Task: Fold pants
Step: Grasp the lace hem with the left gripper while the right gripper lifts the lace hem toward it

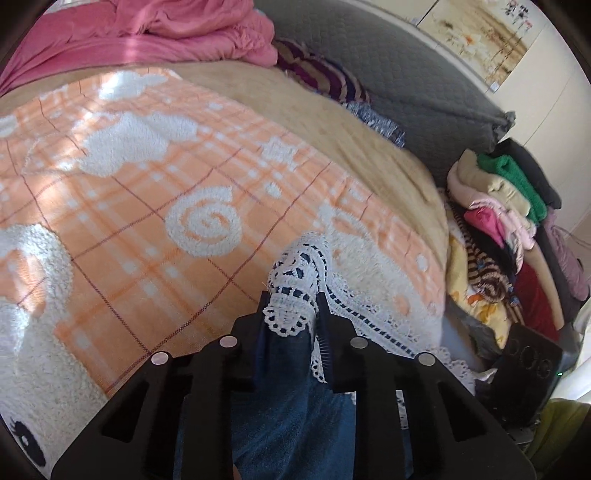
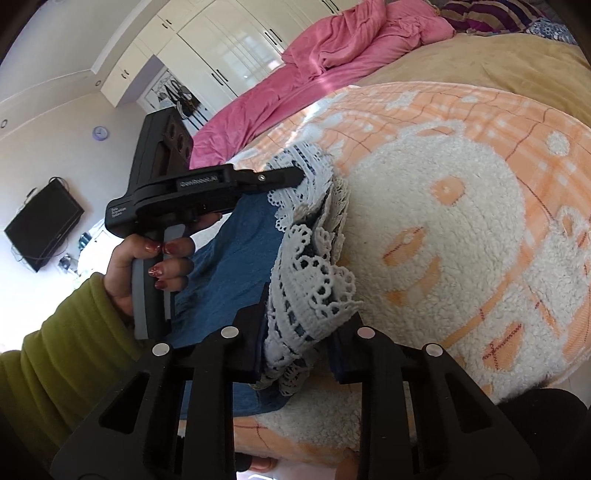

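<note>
The pants are blue denim [image 1: 288, 398] with a white lace hem [image 1: 295, 280]. In the left wrist view my left gripper [image 1: 291, 314] is shut on the lace hem, and the denim hangs below it. In the right wrist view my right gripper [image 2: 306, 317] is shut on another part of the lace hem [image 2: 314, 288]. The denim [image 2: 236, 251] stretches between the two grippers, held above the bed. The left gripper [image 2: 299, 175] also shows at upper left in the right wrist view, shut on the lace and held by a hand in a green sleeve.
An orange and white patterned blanket [image 1: 147, 206] covers the bed. A pink duvet [image 1: 140, 33] lies crumpled at the far side. A stack of folded clothes [image 1: 506, 206] sits at the right. A grey quilted headboard [image 1: 399, 70] is behind. Wardrobes [image 2: 221, 48] and a TV [image 2: 44, 225] are across the room.
</note>
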Motion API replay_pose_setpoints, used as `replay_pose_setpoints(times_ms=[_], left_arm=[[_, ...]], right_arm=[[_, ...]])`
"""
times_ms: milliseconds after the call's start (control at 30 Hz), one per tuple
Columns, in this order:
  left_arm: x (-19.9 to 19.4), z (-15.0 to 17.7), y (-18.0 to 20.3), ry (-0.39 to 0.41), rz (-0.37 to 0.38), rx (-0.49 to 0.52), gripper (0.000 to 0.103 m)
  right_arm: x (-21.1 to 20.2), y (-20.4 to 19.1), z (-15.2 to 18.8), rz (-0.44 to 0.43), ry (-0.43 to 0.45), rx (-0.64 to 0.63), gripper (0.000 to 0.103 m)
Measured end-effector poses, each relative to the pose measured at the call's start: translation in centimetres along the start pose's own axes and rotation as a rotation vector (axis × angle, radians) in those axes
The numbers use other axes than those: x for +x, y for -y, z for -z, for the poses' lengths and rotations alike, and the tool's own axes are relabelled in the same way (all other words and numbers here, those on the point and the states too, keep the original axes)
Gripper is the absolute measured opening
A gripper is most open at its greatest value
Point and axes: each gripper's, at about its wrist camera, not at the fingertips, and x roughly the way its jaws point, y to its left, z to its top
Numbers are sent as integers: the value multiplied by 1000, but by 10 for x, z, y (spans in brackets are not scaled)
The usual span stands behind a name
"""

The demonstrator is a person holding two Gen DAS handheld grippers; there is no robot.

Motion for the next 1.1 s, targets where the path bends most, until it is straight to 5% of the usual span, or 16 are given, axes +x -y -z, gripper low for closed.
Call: replay_pose_setpoints(times_ms=[333,467,633,767,933,1033,1100], left_arm=[[-116,22,-8,193,28,-25,22],[-153,52,-35,233,41,-117,22],[-174,94,-74,238,-3,-257,24],[-194,130,-104,311,42,-449,49],[-225,170,-121,455,113,-594,66],[-231,177,-125,433,113,-634,75],[-229,176,-125,392,67,-628,76]], right_arm=[[-18,-86,-3,-174,46,-207,18],[1,-130,4,-231,-21,-290,18],[38,-165,33,-202,-126,-429,18],[58,-179,55,-179,-210,-502,19],[68,-202,83,-158,-264,-642,22],[74,-216,103,-168,-306,-723,24],[78,-222,117,-188,-339,-752,42]])
